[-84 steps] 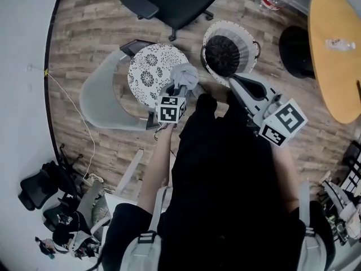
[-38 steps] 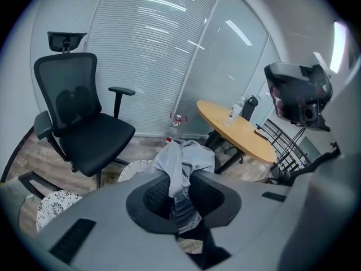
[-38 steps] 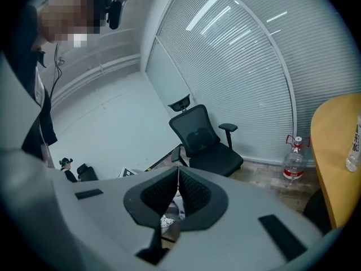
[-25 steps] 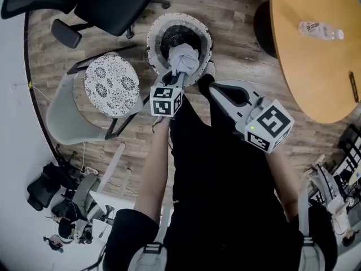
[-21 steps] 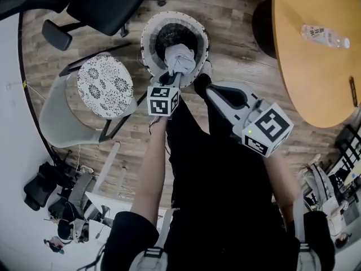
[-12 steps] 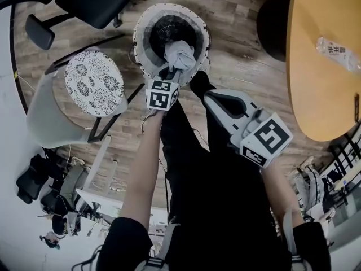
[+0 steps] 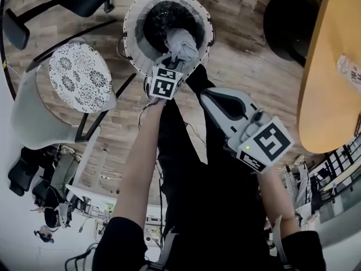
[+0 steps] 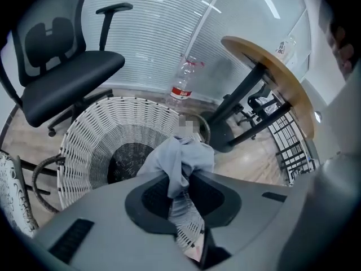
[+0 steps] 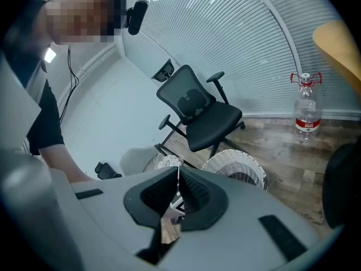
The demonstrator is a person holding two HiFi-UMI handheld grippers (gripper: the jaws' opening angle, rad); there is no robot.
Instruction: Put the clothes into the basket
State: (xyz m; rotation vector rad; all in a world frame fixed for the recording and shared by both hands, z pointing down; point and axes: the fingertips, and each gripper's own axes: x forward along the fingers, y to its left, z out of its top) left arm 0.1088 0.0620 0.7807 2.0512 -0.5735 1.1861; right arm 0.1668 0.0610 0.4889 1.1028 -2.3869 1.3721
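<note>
Left gripper (image 8: 179, 178) jaws clamped on grey garment (image 8: 181, 156) above white wicker basket (image 7: 134, 17), right gripper (image 9: 178, 183) jaws shut, pad against pad.

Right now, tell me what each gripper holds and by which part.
Left gripper: the grey cloth, pinched at a bunched fold, with its bulk sticking out past the jaws over the basket. Right gripper: nothing, jaws together.

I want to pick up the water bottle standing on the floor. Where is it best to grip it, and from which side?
Grip the water bottle around its straight body at the red label, coming in level from the room side. It stands upright close to the blinds, and its neck is narrow.
</note>
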